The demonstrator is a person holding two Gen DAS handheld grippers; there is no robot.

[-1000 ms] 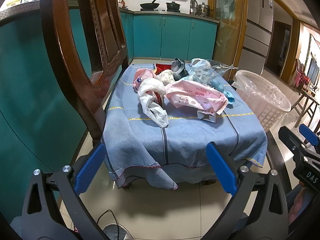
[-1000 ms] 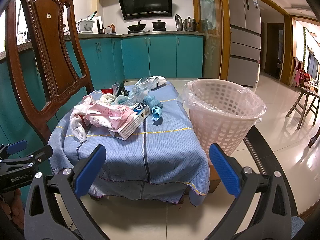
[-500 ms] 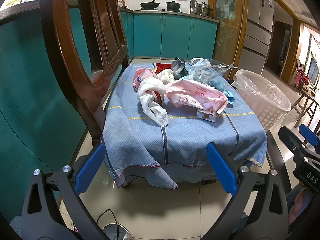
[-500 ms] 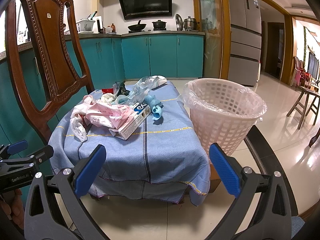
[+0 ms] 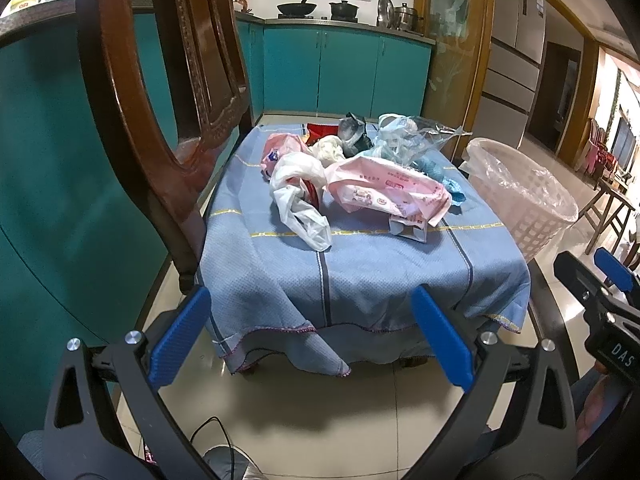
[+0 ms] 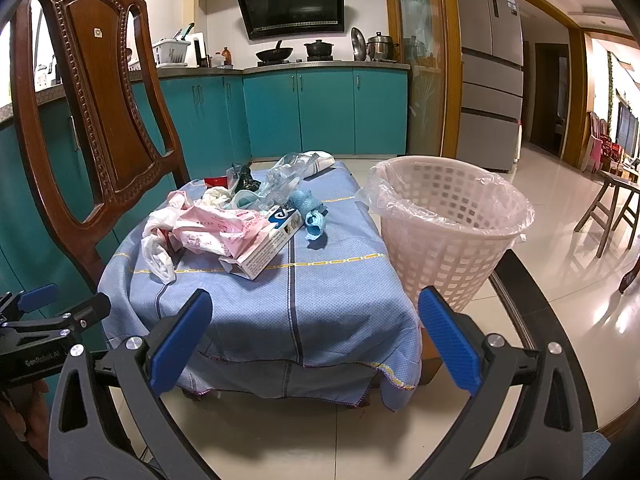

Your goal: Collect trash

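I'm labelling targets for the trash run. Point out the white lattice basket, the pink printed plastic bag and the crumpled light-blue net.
white lattice basket (image 6: 448, 268), right wrist view, front wall
pink printed plastic bag (image 5: 384, 188), left wrist view, middle
crumpled light-blue net (image 6: 314, 222), right wrist view, centre

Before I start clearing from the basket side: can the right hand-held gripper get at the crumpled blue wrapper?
Probably yes. The right hand-held gripper is open, short of the table, and the blue wrapper lies exposed on the cloth beside the basket, with only bare tablecloth between.
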